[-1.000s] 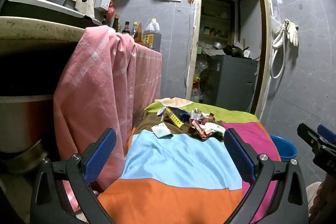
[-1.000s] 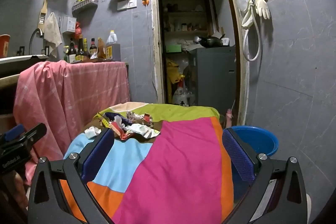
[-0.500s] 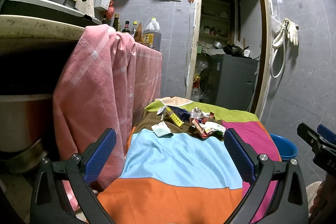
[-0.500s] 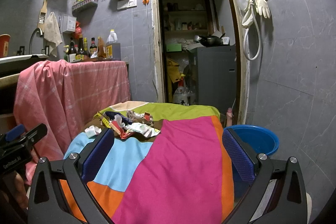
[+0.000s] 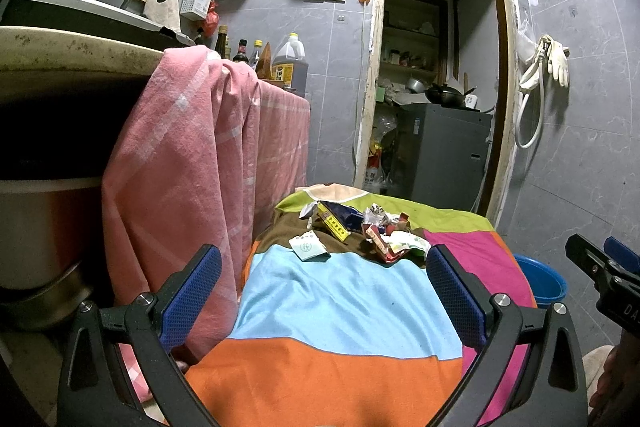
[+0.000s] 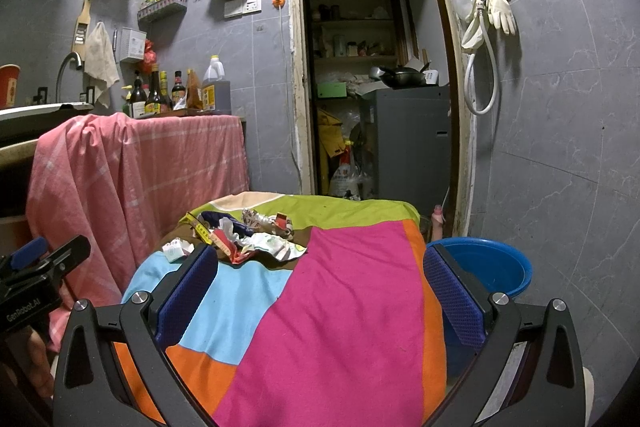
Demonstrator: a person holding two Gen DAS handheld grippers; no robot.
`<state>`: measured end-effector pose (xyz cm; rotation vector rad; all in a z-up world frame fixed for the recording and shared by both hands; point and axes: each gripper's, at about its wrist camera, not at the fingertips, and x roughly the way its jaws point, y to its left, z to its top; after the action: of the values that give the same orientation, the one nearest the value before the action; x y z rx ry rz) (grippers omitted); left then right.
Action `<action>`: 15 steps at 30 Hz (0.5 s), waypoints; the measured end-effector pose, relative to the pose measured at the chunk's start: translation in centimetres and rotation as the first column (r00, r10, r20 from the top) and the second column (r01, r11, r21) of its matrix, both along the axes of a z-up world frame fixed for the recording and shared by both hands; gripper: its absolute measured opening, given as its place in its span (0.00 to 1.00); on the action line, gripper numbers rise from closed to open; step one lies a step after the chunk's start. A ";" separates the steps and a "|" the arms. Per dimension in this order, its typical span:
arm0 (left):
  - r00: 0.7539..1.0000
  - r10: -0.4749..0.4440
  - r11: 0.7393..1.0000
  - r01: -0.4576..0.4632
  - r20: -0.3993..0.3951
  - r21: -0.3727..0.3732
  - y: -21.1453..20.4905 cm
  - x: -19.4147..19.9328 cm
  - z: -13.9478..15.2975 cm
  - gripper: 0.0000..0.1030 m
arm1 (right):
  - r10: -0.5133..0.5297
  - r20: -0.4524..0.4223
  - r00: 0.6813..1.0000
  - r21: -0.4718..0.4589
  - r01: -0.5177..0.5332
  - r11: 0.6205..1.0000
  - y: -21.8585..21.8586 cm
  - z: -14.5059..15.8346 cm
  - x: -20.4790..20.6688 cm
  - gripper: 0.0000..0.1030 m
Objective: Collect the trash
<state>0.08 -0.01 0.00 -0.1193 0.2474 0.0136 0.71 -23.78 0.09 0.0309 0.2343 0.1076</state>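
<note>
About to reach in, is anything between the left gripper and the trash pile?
Nothing visible. Only bare cloth lies between the open left gripper and the trash pile at the far end.

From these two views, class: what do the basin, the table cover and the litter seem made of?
Basin: likely plastic, with a smooth, evenly blue, slightly glossy rim.
Table cover: woven cloth, matte, creased, in sewn colour blocks.
Litter: mostly crumpled printed paper and wrappers; some may be foil.

Dim indoor light, prob from overhead; sharp center, heavy fisheye bend + black vignette at corners, deep shadow mid-left in left view.
</note>
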 end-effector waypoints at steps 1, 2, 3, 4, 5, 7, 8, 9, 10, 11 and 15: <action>1.000 0.001 1.000 -0.001 0.001 0.000 0.0 0.0 0.0 0.97 | 0.000 0.001 1.000 0.000 0.000 1.000 0.0 0.0 0.0 1.00; 1.000 0.001 1.000 -0.001 0.000 0.000 0.0 0.0 0.0 0.97 | 0.001 0.000 1.000 0.000 -0.001 1.000 0.0 0.0 0.0 1.00; 1.000 0.000 1.000 0.000 0.000 -0.001 0.0 0.0 0.0 0.97 | 0.001 -0.001 1.000 0.000 -0.001 1.000 0.0 0.0 0.0 1.00; 1.000 0.000 1.000 0.000 0.000 -0.001 0.0 0.0 0.0 0.97 | 0.000 0.000 1.000 0.000 0.000 1.000 0.0 0.0 0.0 1.00; 1.000 0.001 1.000 -0.001 0.001 -0.001 0.0 0.0 0.0 0.97 | 0.000 -0.001 1.000 0.000 0.000 1.000 -0.1 0.0 0.0 1.00; 1.000 0.000 1.000 0.000 0.000 0.000 0.0 0.0 0.0 0.97 | 0.001 -0.001 1.000 0.000 -0.001 1.000 0.0 0.0 0.0 1.00; 1.000 0.000 1.000 0.000 0.000 0.000 0.0 0.0 0.0 0.97 | 0.000 -0.001 1.000 0.000 0.000 1.000 0.0 0.0 0.0 1.00; 1.000 0.000 1.000 0.000 0.000 0.000 0.0 0.0 0.0 0.97 | 0.000 -0.001 1.000 0.000 0.000 1.000 0.0 0.0 0.0 1.00; 1.000 0.000 1.000 0.000 -0.001 0.000 0.0 0.0 0.0 0.97 | 0.000 0.000 1.000 0.000 0.000 1.000 0.0 0.0 0.0 1.00; 1.000 0.000 1.000 0.000 -0.001 0.000 0.0 0.0 0.0 0.97 | 0.000 -0.002 1.000 0.000 0.000 1.000 0.0 0.0 0.0 1.00; 1.000 0.001 1.000 -0.001 -0.001 0.001 0.4 0.2 -0.4 0.97 | 0.000 -0.002 1.000 0.001 0.000 1.000 0.0 0.0 0.0 1.00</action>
<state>0.28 0.41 -0.42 -0.1186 0.2484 0.0145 0.75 -23.73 0.06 0.0317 0.2366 0.1082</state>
